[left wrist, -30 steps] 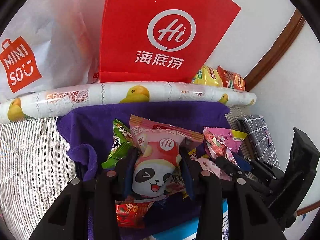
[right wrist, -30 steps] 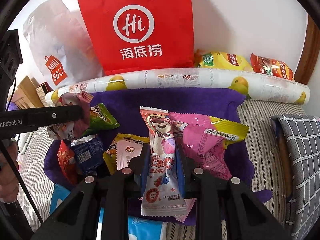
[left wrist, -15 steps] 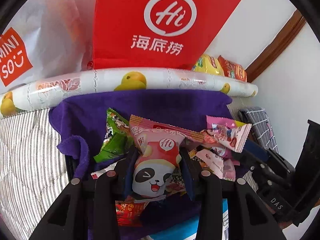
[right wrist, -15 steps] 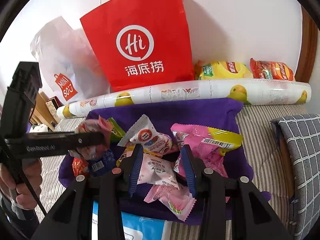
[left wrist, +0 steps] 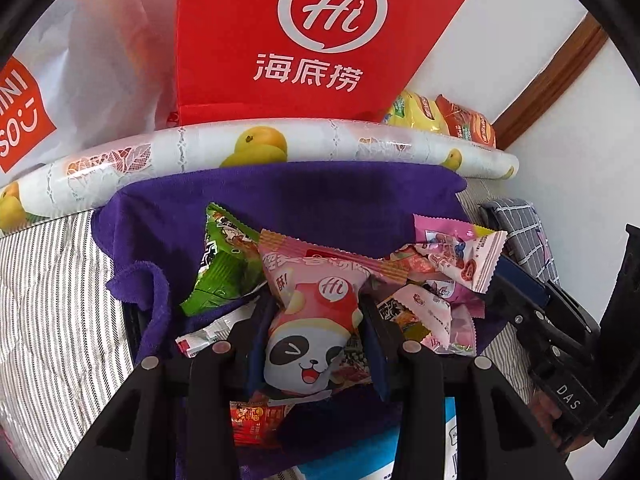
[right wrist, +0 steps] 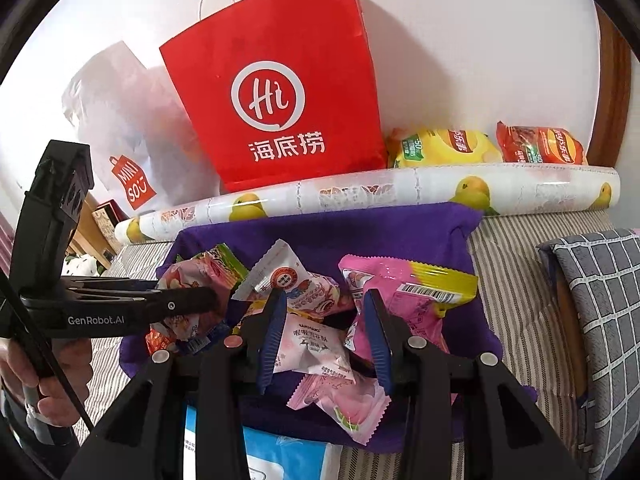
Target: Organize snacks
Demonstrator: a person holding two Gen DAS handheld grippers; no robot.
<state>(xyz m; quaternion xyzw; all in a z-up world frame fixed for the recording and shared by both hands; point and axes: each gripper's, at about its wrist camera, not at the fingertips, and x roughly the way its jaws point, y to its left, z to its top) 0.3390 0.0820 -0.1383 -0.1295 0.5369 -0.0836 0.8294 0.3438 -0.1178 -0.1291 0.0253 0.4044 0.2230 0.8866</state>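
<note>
Left gripper (left wrist: pixel 316 332) clamps panda packet (left wrist: pixel 308 320); right gripper (right wrist: pixel 324 332) parted, empty; only its view shows hand (right wrist: pixel 44 376)

Snack packets: we see glossy plastic film with crimped ends, like the panda packet (left wrist: pixel 308 344) and the pale pink packet (right wrist: pixel 316 346).
Purple cloth (right wrist: pixel 360 236): soft, matt, towel-like pile.
Red bag (right wrist: pixel 280 92): matt paper, lightly creased, with white cord handles.
White bag (right wrist: pixel 116 120): thin, crinkled, faintly shiny; we think plastic, though the edge of the view is unclear.
Fruit-print roll (right wrist: pixel 380 192): smooth, shiny sheet, likely vinyl.
Striped bedding (left wrist: pixel 44 300): woven matt fabric.
Checked cushion (right wrist: pixel 600 300): matt cloth.
Gripper bodies: matt black plastic with small metal pins; blue ribbed pads (right wrist: pixel 274 336).
Trim (left wrist: pixel 552 76): varnished brown wood.
</note>
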